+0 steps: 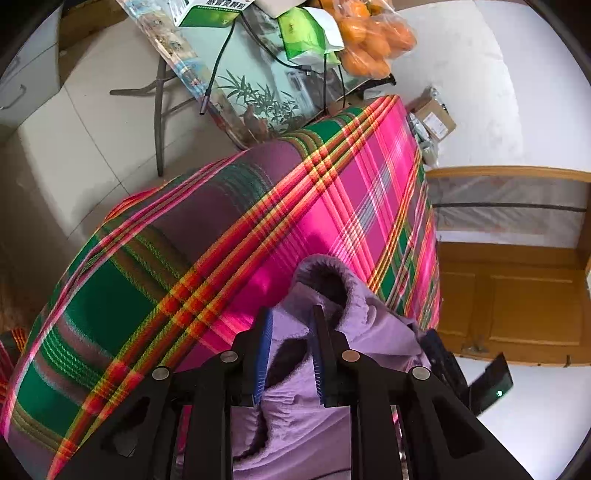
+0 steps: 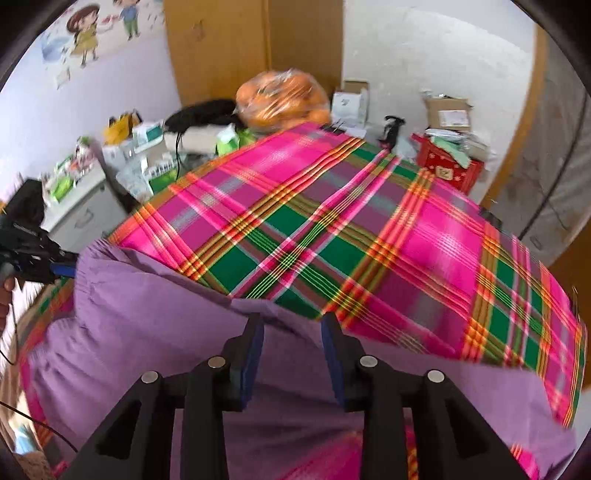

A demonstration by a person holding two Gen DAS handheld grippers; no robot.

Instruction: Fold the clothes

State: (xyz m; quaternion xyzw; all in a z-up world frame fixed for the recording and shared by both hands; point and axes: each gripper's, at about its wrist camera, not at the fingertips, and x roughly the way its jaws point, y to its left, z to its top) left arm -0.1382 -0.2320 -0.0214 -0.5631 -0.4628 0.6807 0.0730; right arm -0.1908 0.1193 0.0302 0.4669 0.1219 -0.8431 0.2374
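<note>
The soft lilac fleece garment (image 2: 155,332) lies across the near edge of the bench draped in a pink, green and orange plaid cloth (image 2: 369,236), its long axis running from nine to three o'clock in the right wrist view. The left gripper (image 1: 291,332) has its jaws pinching a bunched fleece cuff or hem that opens toward twelve o'clock. The right gripper (image 2: 291,332) has its jaws spread over the lilac fabric. Writing on the green-and-white cartons (image 1: 207,11) at twelve o'clock is too blurred to read.
</note>
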